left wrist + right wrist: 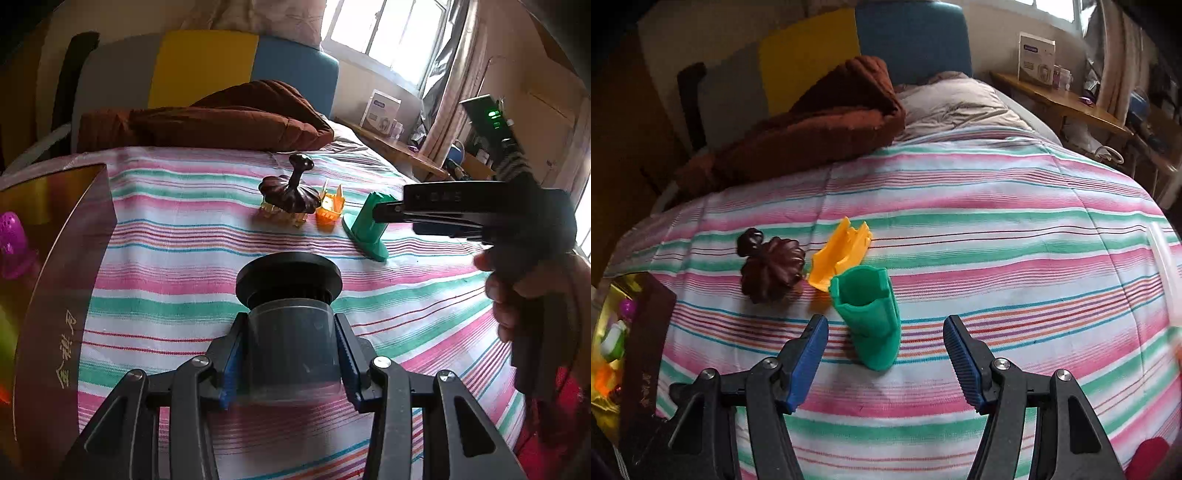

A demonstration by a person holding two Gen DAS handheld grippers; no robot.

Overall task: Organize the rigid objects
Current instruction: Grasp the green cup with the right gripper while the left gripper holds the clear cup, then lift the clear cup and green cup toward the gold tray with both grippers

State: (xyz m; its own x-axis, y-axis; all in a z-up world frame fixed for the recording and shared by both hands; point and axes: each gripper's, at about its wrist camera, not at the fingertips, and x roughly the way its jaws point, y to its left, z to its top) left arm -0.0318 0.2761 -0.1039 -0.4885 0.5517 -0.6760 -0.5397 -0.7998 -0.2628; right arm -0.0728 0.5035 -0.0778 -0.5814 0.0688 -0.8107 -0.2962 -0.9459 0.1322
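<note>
My left gripper (291,347) is shut on a dark see-through cylinder (291,332) with a wide black flange (288,277) at its far end, held over the striped bedsheet (177,258). In the right wrist view my right gripper (886,354) stands open, and a green plastic tube piece (871,314) rises between and just ahead of its blue pads (809,350), which do not touch it. Behind the tube lie an orange plastic piece (842,258) and a dark brown ribbed lid with a knob (772,273). The left wrist view shows the right gripper (384,212) at the green piece (364,229).
A brown and gold box (55,295) holding colourful toys sits at the left edge of the bed, also seen in the right wrist view (642,332). A brown blanket (812,125) and a pillow (960,103) lie at the head. A wooden side table (1063,99) stands at the right.
</note>
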